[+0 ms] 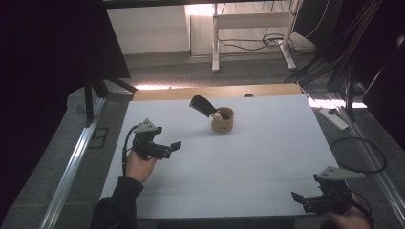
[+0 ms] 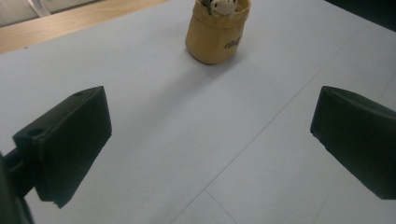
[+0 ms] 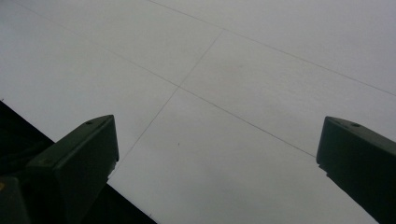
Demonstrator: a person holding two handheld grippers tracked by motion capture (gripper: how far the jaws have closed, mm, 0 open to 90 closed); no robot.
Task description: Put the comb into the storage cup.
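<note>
A tan fabric pouch (image 1: 222, 120) stands upright near the far middle of the white table (image 1: 239, 162), with a small white toy (image 1: 217, 115) poking out of its top and a black curved object (image 1: 201, 105) leaning out to the left. In the left gripper view the pouch (image 2: 216, 37) sits ahead of the jaws with the toy (image 2: 222, 6) at its mouth. My left gripper (image 1: 173, 147) hovers at the table's left, open and empty, jaws pointing right. Near the front right corner my right gripper (image 1: 296, 196) is open and empty, pointing left.
A wooden strip (image 1: 215, 91) borders the table's far edge. A white desk frame (image 1: 253, 21) and loose cables (image 1: 258, 43) lie on the floor beyond. A power strip (image 1: 334, 119) and a cable loop (image 1: 358, 155) lie right of the table.
</note>
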